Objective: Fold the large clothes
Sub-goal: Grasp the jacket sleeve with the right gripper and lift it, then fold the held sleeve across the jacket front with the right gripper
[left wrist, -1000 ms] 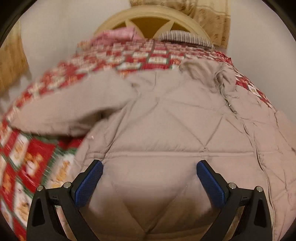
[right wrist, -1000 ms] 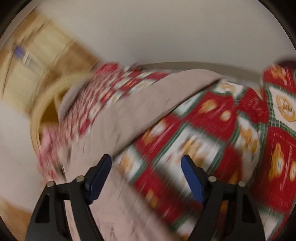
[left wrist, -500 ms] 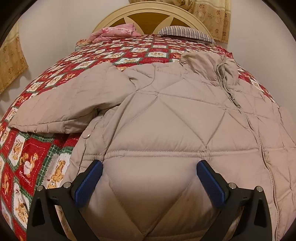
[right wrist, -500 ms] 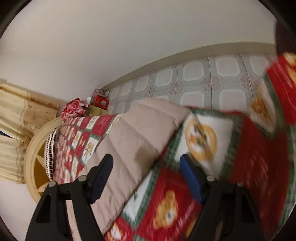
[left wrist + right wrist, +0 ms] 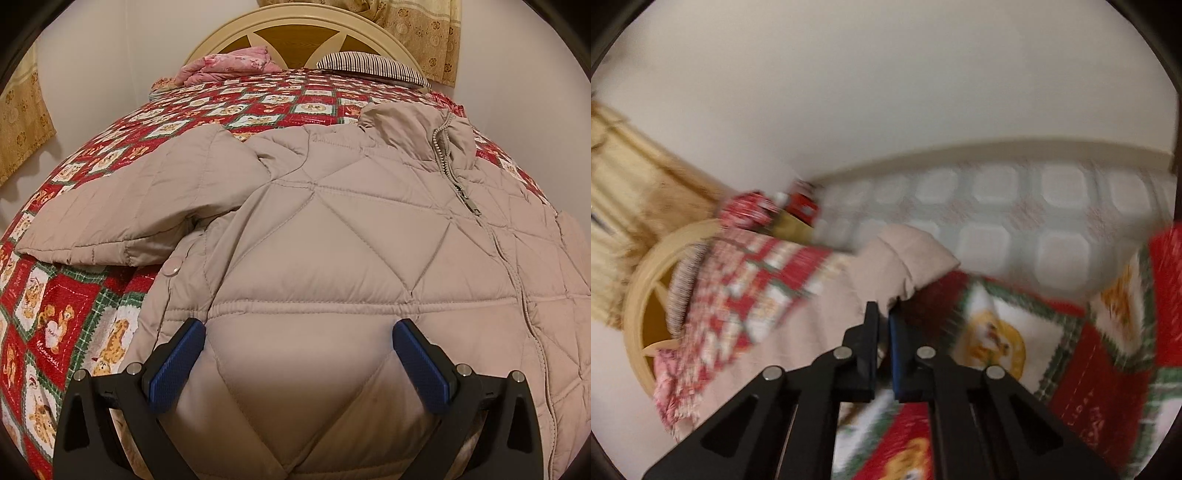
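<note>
A beige quilted jacket (image 5: 332,251) lies front up on the bed, zipper (image 5: 469,199) to the right, its left sleeve (image 5: 129,214) spread out to the left. My left gripper (image 5: 299,354) is open and hovers over the jacket's lower part, holding nothing. In the blurred right wrist view my right gripper (image 5: 884,317) is shut on the cuff end of the jacket's other sleeve (image 5: 905,262), near the bed's edge.
A red patchwork bedspread with bear pictures (image 5: 55,332) covers the bed. A pink folded cloth (image 5: 232,66) and a striped pillow (image 5: 369,66) lie by the cream headboard (image 5: 295,26). Tiled floor (image 5: 1015,206) shows beyond the bed edge.
My right gripper has closed on the sleeve cuff; it was open half a second ago. The left gripper has stayed open over the jacket, with its view settling.
</note>
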Tool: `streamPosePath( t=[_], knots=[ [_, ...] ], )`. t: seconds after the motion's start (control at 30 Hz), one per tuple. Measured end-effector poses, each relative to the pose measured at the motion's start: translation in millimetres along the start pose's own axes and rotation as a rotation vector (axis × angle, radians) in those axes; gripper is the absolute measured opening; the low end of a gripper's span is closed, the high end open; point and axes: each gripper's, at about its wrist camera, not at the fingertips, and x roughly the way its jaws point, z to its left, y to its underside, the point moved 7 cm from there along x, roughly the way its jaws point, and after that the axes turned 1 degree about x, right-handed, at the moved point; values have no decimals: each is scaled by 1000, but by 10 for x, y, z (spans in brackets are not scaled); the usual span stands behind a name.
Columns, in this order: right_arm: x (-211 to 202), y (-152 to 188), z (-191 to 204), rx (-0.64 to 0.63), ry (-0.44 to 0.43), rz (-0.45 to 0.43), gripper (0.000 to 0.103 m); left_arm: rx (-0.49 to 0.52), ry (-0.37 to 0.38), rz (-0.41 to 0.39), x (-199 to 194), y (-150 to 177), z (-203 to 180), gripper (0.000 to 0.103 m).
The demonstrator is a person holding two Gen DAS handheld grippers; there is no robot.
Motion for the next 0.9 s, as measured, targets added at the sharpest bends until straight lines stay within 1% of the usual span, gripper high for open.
streamPosePath(
  t=[0.13,0.17,0.23,0.3,0.33,0.37,0.4,0.43,0.47,0.5,0.53,0.6,0.67,0.7,0.77,0.83,0.87,0.9],
  knots=[
    [-284,-77,393,-104,-87,-28,9,-4,6,0,11,-4,0,102],
    [-408,-64,556,-130,-121,-30,9,-6,9,0,11,-3,3,102],
    [-541,-7,795,-176,-160,-32,9,-9,12,-1,12,-2,3,102],
    [-738,149,1192,-258,-216,-22,9,-12,16,-1,8,3,8,102],
    [-781,226,1311,-283,-233,-15,9,-14,18,-2,6,4,11,102],
    [-836,355,1516,-323,-259,-2,9,-16,20,-3,4,4,10,102],
    [-942,545,1785,-381,-300,15,9,-18,23,-4,1,6,13,102],
    [-962,651,1923,-410,-322,25,9,-21,26,-5,-5,10,22,102],
    [-1055,889,2191,-467,-375,47,9,-23,29,-6,-7,10,25,102],
    [-1099,1094,2389,-506,-413,70,9,-26,32,-7,-10,10,28,102],
    [-1099,1245,2512,-530,-433,88,9,-29,37,-9,-13,8,31,102],
    [-1077,1715,2867,-590,-493,162,9,-35,45,-12,-18,8,39,102],
    [-982,2119,3070,-626,-536,238,9,-43,54,-14,-18,5,47,102],
    [-909,2423,3207,-648,-558,291,9,-46,59,-15,-17,1,47,102],
    [-769,2861,3377,-684,-589,367,9,-56,70,-19,-19,-1,60,102],
    [-675,3204,3428,-703,-617,436,9,-67,82,-24,-25,-5,74,102],
    [-579,3474,3496,-707,-639,500,9,-73,87,-27,-31,-3,80,102],
    [-503,3663,3535,-712,-648,545,9,-78,92,-29,-32,-5,86,102]
  ],
)
